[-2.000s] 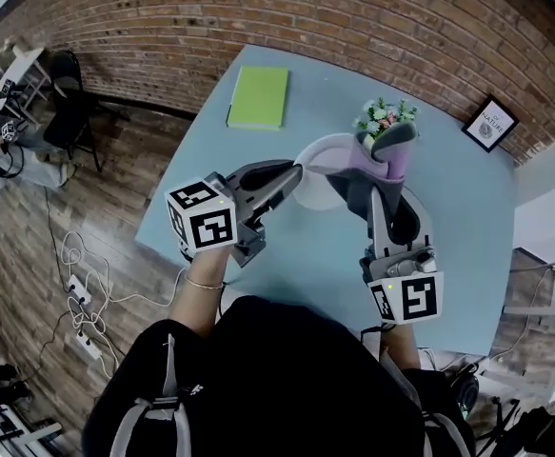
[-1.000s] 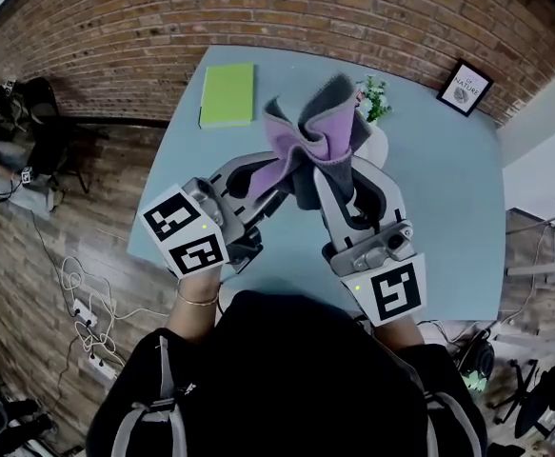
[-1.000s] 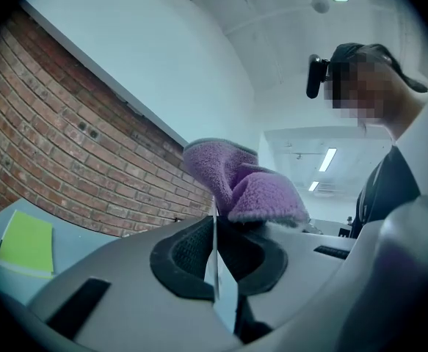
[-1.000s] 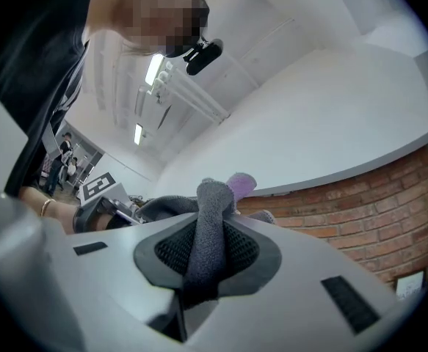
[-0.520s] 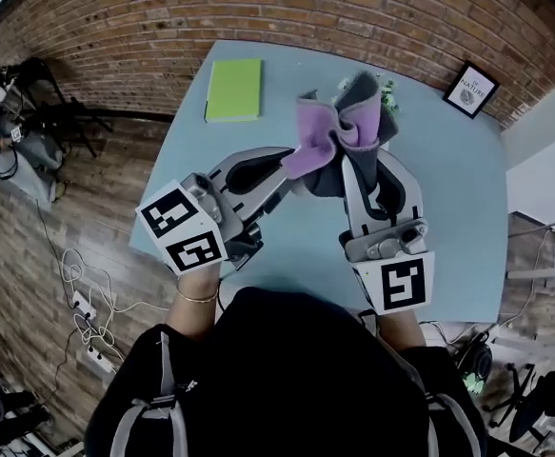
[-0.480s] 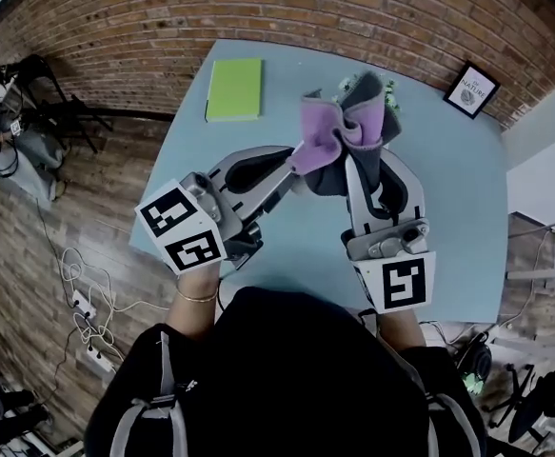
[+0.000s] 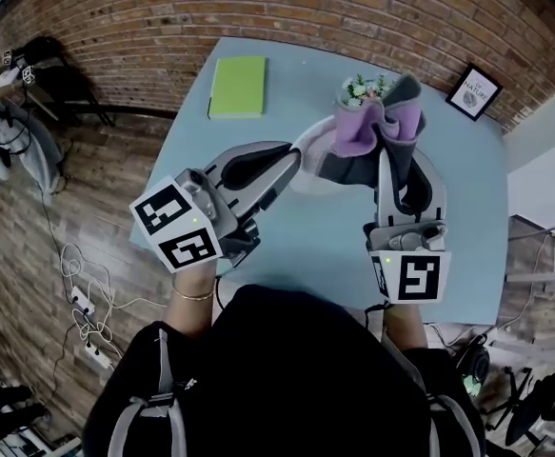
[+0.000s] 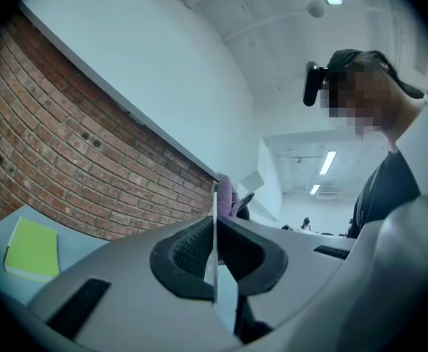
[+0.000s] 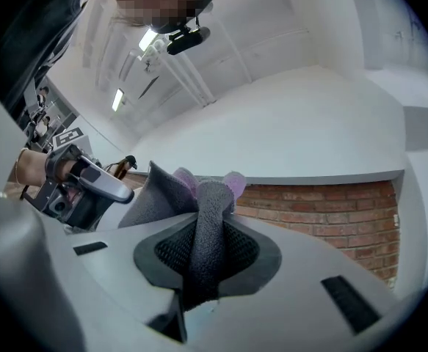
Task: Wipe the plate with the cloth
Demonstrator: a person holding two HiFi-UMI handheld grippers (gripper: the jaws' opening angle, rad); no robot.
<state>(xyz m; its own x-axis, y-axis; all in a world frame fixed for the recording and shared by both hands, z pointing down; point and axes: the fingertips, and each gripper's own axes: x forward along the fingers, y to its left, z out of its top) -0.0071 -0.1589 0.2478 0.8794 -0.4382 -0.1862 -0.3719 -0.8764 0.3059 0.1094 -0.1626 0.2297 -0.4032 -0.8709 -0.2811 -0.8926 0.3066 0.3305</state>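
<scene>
The plate is gripped at its rim by the left tongs, which are clenched on it. In the left gripper view it is seen edge-on, as a thin white line pinched between the two dark pads. It is held up over the desk and stands tilted on edge, not flat.

The cloth, purple on one side and grey on the other, is held by the right tongs, which are clenched on it. In the right gripper view a grey fold is squeezed between the pads, and the rest is bunched loosely above the tips. In the head view the cloth is seen over the plate's right part. Whether the two are touching cannot be told.

A green book lies on the far left of the desk. A small pot of flowers stands just behind the cloth, and a framed picture is placed at the far right corner, by the brick wall.
</scene>
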